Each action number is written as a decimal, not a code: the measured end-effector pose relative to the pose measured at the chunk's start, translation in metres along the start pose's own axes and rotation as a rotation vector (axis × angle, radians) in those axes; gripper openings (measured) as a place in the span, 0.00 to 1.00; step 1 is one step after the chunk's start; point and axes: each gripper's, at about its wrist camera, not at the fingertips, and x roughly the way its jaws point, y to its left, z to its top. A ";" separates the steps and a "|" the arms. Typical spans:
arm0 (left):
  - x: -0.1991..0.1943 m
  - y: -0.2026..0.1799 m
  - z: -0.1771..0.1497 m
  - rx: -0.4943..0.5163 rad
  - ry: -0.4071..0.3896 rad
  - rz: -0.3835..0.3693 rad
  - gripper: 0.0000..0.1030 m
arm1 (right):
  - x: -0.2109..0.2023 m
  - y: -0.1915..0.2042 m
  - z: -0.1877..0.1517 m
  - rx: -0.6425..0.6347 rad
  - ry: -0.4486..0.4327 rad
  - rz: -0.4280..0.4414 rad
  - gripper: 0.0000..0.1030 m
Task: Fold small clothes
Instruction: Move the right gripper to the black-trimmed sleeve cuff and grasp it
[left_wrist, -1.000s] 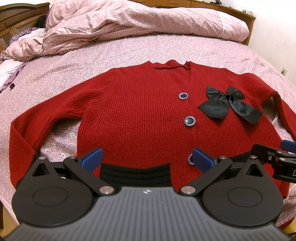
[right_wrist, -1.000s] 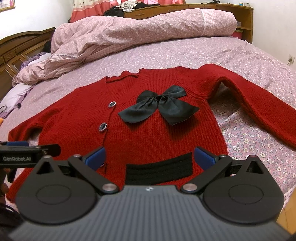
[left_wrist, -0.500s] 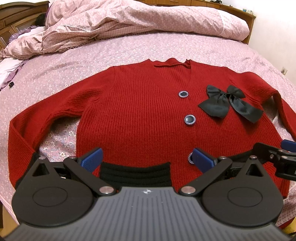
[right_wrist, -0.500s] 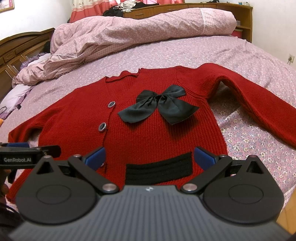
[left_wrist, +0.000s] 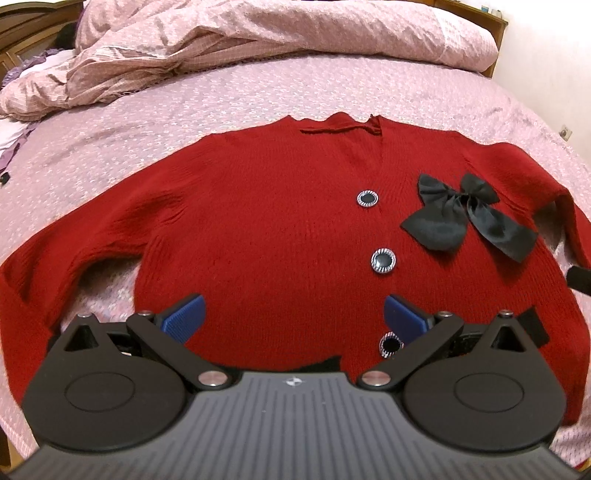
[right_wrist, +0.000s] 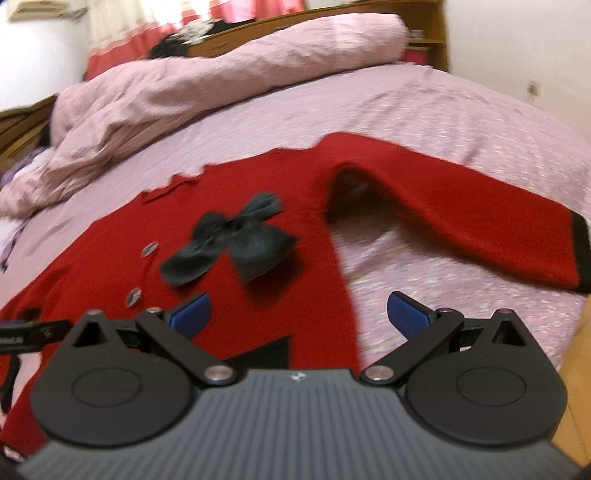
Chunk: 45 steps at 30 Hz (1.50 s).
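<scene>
red cardigan (left_wrist: 266, 229) lies flat and face up on the pink bed (left_wrist: 229, 99), sleeves spread left and right, hem nearest both wide-open, empty grippers, the left gripper (left_wrist: 293, 315) over the body, the right gripper (right_wrist: 299, 314) nearer the right sleeve (right_wrist: 480, 214).

Both jaws are spread wide: the left gripper (left_wrist: 293, 317) is held level and empty, the right gripper (right_wrist: 299, 314) is likewise gaping with nothing clasped between its blue pads (right_wrist: 192, 312).
</scene>
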 end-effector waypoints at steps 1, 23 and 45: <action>0.003 -0.002 0.005 0.000 0.006 -0.006 1.00 | 0.002 -0.008 0.002 0.022 -0.004 -0.014 1.00; 0.085 -0.059 0.052 0.074 0.065 -0.088 1.00 | 0.027 -0.148 0.015 0.517 -0.023 -0.149 1.00; 0.109 -0.072 0.044 0.069 0.092 -0.057 1.00 | 0.046 -0.191 0.009 0.793 -0.224 0.030 1.00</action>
